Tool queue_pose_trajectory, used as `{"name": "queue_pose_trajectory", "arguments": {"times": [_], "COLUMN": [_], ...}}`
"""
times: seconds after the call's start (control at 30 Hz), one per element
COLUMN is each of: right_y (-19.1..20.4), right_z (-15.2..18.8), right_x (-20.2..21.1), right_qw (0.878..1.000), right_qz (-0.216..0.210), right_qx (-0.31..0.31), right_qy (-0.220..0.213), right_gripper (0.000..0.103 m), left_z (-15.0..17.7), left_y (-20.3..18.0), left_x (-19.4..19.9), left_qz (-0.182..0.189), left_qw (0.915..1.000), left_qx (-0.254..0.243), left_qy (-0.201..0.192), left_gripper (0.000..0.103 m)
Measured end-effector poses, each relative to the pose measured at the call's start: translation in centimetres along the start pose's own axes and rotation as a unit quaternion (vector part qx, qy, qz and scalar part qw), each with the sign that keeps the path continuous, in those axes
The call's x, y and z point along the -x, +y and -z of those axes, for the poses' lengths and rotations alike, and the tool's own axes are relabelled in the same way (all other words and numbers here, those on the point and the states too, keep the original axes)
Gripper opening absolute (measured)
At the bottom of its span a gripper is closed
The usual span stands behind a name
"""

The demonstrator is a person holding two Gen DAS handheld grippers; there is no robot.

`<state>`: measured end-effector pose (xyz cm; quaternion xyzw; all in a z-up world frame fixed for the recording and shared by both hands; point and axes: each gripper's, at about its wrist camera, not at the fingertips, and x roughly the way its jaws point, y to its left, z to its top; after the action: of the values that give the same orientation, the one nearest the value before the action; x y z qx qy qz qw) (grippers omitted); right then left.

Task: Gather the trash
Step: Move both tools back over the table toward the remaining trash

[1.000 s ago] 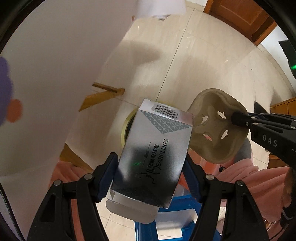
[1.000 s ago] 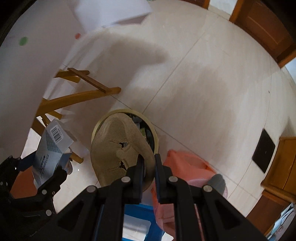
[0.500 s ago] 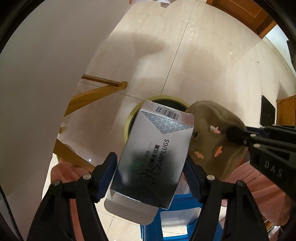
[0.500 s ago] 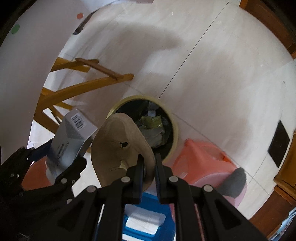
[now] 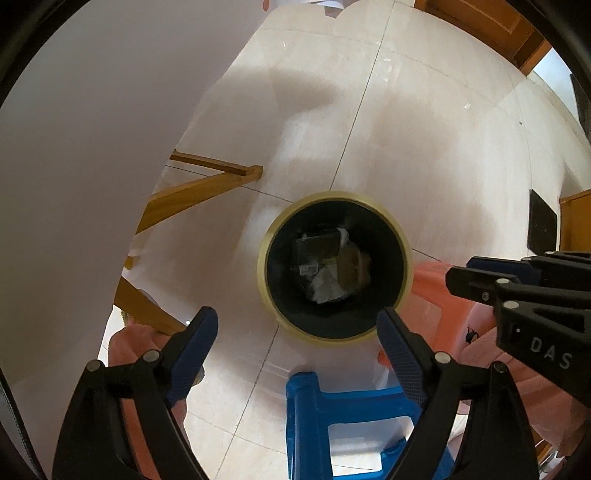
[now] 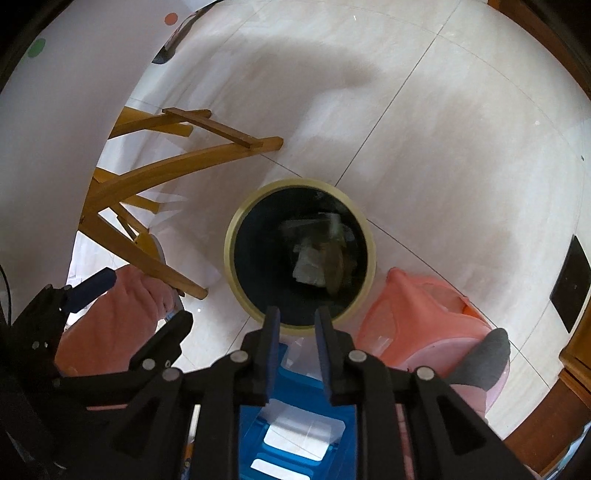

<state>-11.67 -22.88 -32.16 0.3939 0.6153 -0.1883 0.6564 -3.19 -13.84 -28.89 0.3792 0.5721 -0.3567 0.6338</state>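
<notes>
A round black trash bin with a pale yellow rim (image 5: 334,201) stands on the tiled floor below both grippers; it also shows in the right wrist view (image 6: 299,184). Trash (image 5: 327,267) lies inside it: a silver box, crumpled paper and a brown cup carrier, also seen in the right wrist view (image 6: 317,258). My left gripper (image 5: 297,336) is open and empty above the bin's near rim. My right gripper (image 6: 294,319) is open with a narrow gap and empty above the near rim; it shows at the right of the left wrist view (image 5: 458,273).
A blue plastic stool (image 5: 354,413) stands just below the grippers, and a pink stool (image 6: 421,317) to the right of the bin. Wooden table legs (image 6: 177,162) and a white tabletop (image 5: 81,155) lie to the left. A wooden door (image 5: 480,22) is at the far top right.
The left gripper let go of the silver earplugs box and the right gripper let go of the brown cup carrier; both now lie in the bin. Both jaws have opened.
</notes>
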Motion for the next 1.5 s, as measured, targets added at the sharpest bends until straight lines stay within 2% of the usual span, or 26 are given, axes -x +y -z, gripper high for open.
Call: {"name": "queue_pose_trajectory", "arguments": {"times": [0.17,0.3,0.57,0.67,0.73,0.83,0.9,0.93,1.17,1.33,1.5], "right_y": [-0.1,0.1,1.9,2.7,3.1,3.8,4.6,4.9,10.9,17.3,23.1], "right_z": [-0.1,0.4,1.8,2.5,3.0,3.5,3.7,3.7,2.4,-0.5,-4.5], "right_x": [0.9,2.4,8.9,12.0,13.9,17.0,18.9,19.6,25.1,27.4,28.4], "right_qw": [1.0,1.0,0.996,0.994,0.992,0.988,0.985,0.983,0.968,0.954,0.945], "right_qz": [0.001,0.011,0.028,0.015,0.002,-0.014,-0.024,-0.028,-0.057,-0.057,-0.067], "right_qx": [0.004,0.011,0.046,0.05,0.051,0.064,0.075,0.079,0.137,0.196,0.23], "right_qy": [-0.009,-0.021,-0.073,-0.099,-0.115,-0.14,-0.156,-0.161,-0.201,-0.218,-0.223], "right_gripper": [0.02,0.02,0.02,0.021,0.025,0.027,0.028,0.029,0.031,0.031,0.032], "left_z": [0.4,1.4,3.9,5.0,5.5,6.1,6.3,6.4,6.5,5.7,5.0], "left_y": [0.3,-0.1,0.6,1.6,2.5,4.4,5.8,6.3,12.4,18.8,25.9], "left_x": [1.1,3.6,11.6,15.2,17.2,20.2,22.5,23.2,29.3,32.1,32.8], "left_qz": [0.018,0.034,0.072,0.083,0.091,0.098,0.095,0.095,0.083,0.067,0.035], "left_qw": [0.9998,0.9993,0.9952,0.9916,0.989,0.9841,0.9801,0.9786,0.9648,0.9596,0.9551], "left_qx": [0.003,-0.009,-0.009,-0.003,0.003,0.011,0.013,0.014,0.047,0.098,0.14], "left_qy": [-0.002,-0.013,-0.067,-0.099,-0.117,-0.148,-0.174,-0.182,-0.245,-0.255,-0.259], "left_gripper": [0.087,0.087,0.087,0.087,0.087,0.088,0.097,0.098,0.099,0.099,0.098]}}
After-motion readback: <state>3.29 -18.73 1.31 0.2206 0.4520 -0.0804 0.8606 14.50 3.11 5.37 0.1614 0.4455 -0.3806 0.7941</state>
